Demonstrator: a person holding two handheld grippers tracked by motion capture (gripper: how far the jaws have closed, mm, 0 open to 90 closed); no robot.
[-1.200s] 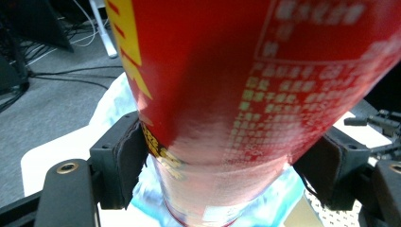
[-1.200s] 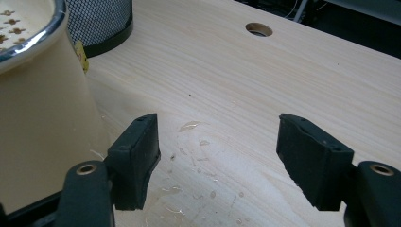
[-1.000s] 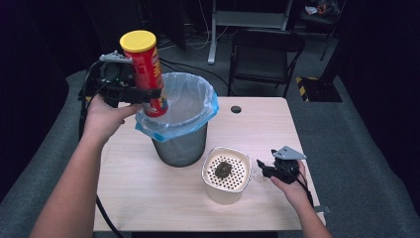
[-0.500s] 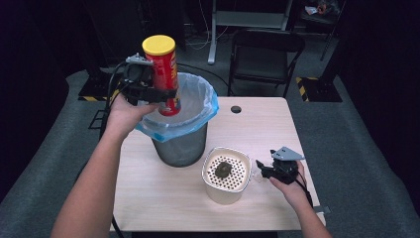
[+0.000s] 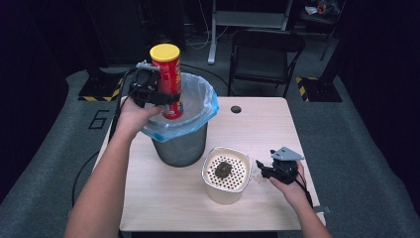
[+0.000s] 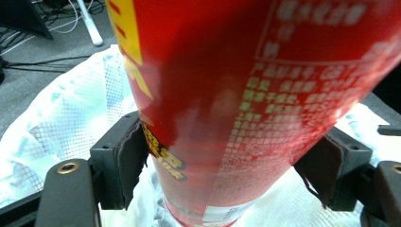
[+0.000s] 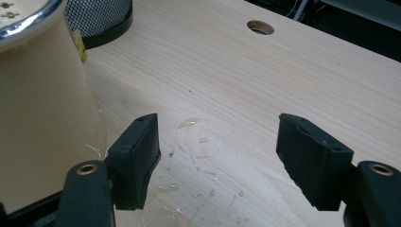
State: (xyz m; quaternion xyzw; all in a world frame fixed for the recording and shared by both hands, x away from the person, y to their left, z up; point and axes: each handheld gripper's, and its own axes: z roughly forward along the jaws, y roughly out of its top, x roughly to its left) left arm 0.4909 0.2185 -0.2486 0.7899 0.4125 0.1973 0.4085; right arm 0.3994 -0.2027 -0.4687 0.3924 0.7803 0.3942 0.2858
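Note:
A tall red snack can [image 5: 169, 82] with a yellow lid stands upright in my left gripper [image 5: 163, 99], its lower end inside the mouth of the mesh bin [image 5: 181, 144] lined with a white and blue bag [image 5: 200, 99]. In the left gripper view both pads press on the red can [image 6: 236, 104] above the bag [image 6: 61, 123]. My right gripper [image 5: 265, 171] rests low on the wooden table [image 5: 163, 198] to the right of a cream canister [image 5: 225, 176], its jaws open over bare wood [image 7: 217, 137] with nothing between them.
The cream canister [image 7: 38, 94] has a perforated top with a dark lump on it. A round cable hole [image 5: 236, 109] sits at the table's far side. Small wet spots [image 7: 189, 124] mark the wood. A folding chair [image 5: 262, 54] stands behind the table.
My left hand has carried the can rightward and down, from the bin's left rim into the bag's mouth. The right gripper has stayed put.

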